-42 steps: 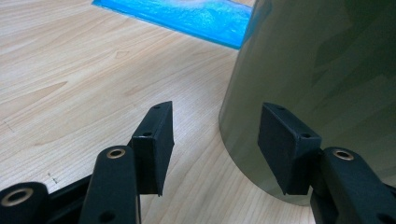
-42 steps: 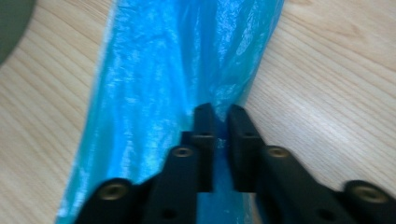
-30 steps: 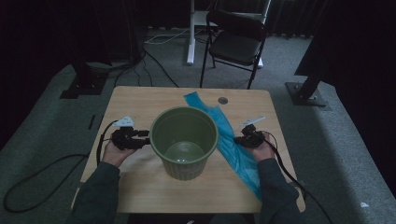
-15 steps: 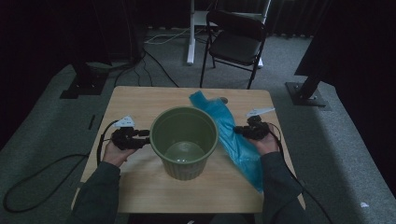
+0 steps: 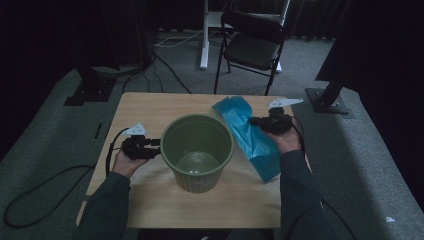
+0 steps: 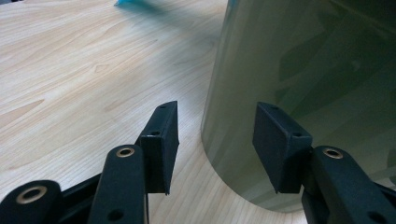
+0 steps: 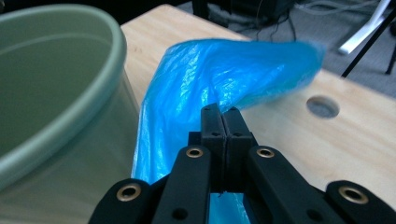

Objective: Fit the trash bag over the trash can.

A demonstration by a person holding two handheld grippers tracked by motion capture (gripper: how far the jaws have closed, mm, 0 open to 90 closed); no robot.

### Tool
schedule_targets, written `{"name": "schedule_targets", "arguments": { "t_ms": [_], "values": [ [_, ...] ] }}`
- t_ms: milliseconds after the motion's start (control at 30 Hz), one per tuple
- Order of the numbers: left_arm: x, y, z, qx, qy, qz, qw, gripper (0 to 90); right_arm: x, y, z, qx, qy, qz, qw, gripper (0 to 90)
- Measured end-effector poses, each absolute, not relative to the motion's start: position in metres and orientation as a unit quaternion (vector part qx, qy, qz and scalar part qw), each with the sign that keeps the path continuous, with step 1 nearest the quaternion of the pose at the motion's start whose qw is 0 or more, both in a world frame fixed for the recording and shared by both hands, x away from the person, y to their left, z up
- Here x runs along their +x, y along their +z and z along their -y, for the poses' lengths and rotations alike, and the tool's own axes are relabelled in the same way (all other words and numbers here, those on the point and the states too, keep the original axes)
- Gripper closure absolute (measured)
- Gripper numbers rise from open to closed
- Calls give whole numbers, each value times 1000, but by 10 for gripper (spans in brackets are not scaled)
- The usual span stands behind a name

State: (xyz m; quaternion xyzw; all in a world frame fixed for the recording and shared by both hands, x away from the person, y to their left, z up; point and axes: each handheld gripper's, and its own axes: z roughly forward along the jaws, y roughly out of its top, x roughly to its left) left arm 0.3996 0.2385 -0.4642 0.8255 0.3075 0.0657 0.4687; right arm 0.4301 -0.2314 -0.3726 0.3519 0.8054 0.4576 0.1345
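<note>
A green plastic bin (image 5: 197,150) stands upright and empty in the middle of the wooden table (image 5: 150,110). My left gripper (image 5: 156,147) lies low at the bin's left side. In the left gripper view it (image 6: 215,116) is open, the bin's curved wall (image 6: 303,70) just beyond its jaws and untouched by the pads. My right gripper (image 5: 252,121) is raised to the right of the bin, shut on a blue plastic bag (image 5: 245,130). The bag (image 7: 224,70) hangs bunched from the closed jaws (image 7: 223,112), its lower end trailing on the table beside the bin's rim (image 7: 56,93).
A round cable hole (image 7: 323,106) sits in the tabletop behind the bag. Beyond the table stand a black folding chair (image 5: 255,42) and a white desk leg (image 5: 204,35). Cables (image 5: 30,195) run over the grey carpet at left, and a stand's base (image 5: 330,97) lies at right.
My right gripper has risen with the blue bag, pulling its upper part off the table and bunching it toward the back. The left gripper and the bin have stayed put.
</note>
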Motion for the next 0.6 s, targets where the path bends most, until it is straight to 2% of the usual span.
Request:
{"name": "schedule_targets", "arguments": {
  "t_ms": [600],
  "values": [
    [400,-464,-236,823,66,-303,475,505,434,-319,212,316,518,-780,152,899]
  ]
}}
